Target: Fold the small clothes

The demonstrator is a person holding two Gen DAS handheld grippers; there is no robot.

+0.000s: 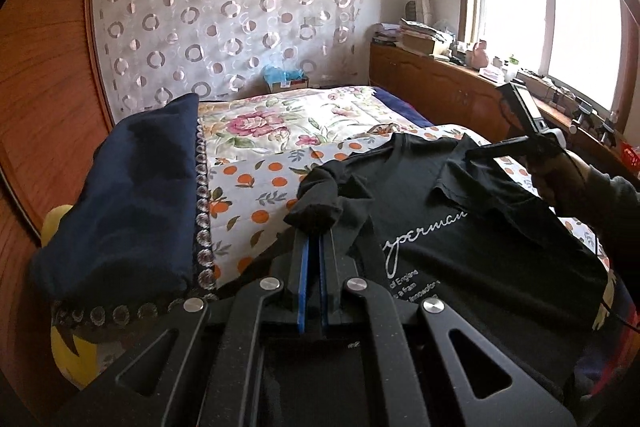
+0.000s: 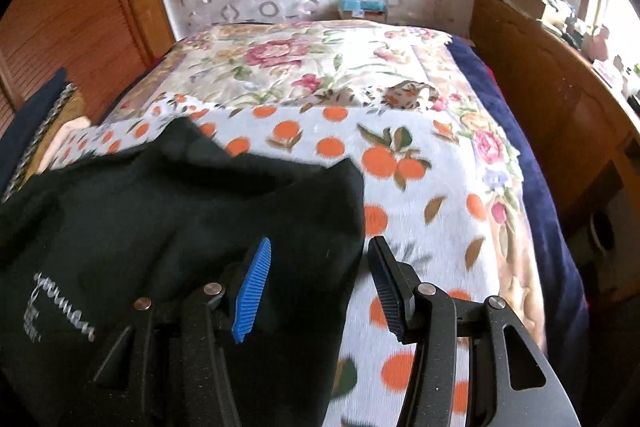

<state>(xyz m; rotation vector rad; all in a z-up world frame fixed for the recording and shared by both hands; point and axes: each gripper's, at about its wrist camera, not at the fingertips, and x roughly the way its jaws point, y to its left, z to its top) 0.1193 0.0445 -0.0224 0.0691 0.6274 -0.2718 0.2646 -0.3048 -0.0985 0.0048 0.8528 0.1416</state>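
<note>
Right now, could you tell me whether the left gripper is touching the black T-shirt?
Touching: the left wrist view shows the left gripper shut on a bunched fold of the black T-shirt.

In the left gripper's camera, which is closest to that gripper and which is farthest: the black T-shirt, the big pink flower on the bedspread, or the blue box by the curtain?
1. Black T-shirt, pinched in the left gripper.
2. Big pink flower, mid-bed.
3. Blue box, far end, against the curtain.

Daylight pours in through the window (image 1: 540,7) at the right, which is blown out to white in the left wrist view. The room is otherwise evenly lit, with soft shadows. The black shirt (image 1: 480,227) reads as a near-featureless dark mass. Both fisheye views bend straight edges and darken at the corners. The right wrist view is smeared by motion blur, most of all across the orange-print bedspread (image 2: 400,167).
</note>
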